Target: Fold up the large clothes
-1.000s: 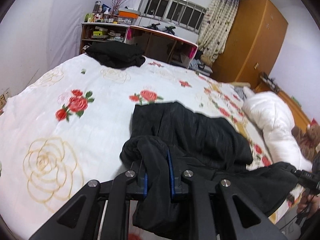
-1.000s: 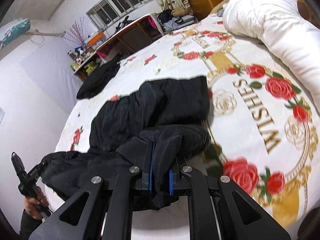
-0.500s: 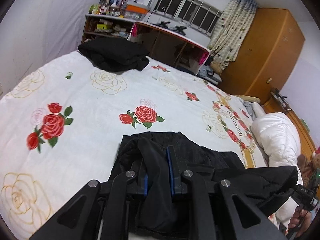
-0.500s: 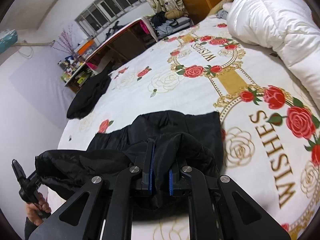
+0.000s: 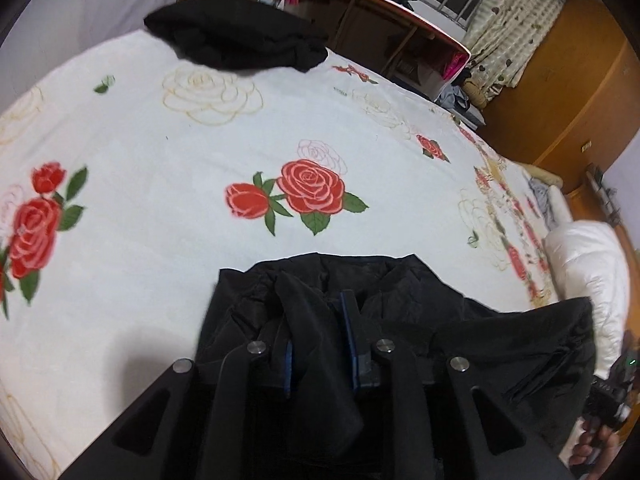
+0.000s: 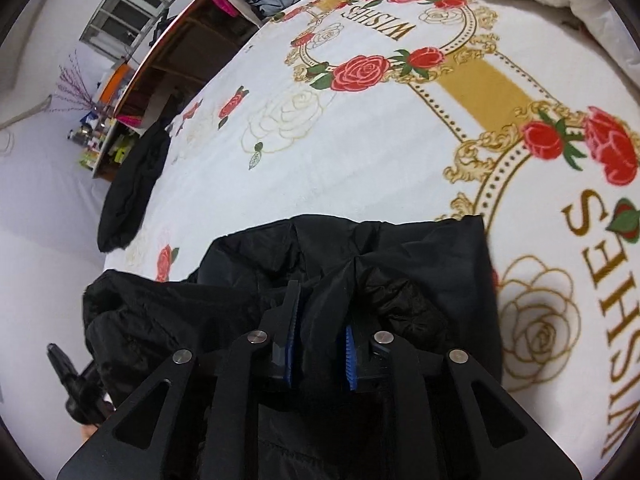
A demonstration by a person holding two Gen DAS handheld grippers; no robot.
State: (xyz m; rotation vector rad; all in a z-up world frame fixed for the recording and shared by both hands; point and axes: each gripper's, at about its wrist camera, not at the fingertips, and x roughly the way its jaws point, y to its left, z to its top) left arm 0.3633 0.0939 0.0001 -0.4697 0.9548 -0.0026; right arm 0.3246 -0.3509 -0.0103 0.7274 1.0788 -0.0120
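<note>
Opening grippers [image 5: 318, 320], crumpled black jacket [image 5: 400, 300]

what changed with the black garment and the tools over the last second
Both tools, left tool and right tool, carried the black garment's near edge forward over its far half, folding it. Their jaws are now opening, cloth between them. The other dark pile and white duvet stayed put.

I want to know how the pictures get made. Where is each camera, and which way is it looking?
Left wrist: sits on the left tongs, looking down across the bed toward the desk; its opening fingers straddle the black jacket.
Right wrist: sits on the right tongs, looking over the bed's "WISHES" print; its opening fingers straddle the same jacket.
Shared: jacket, bed, desk, the other black garment.
</note>
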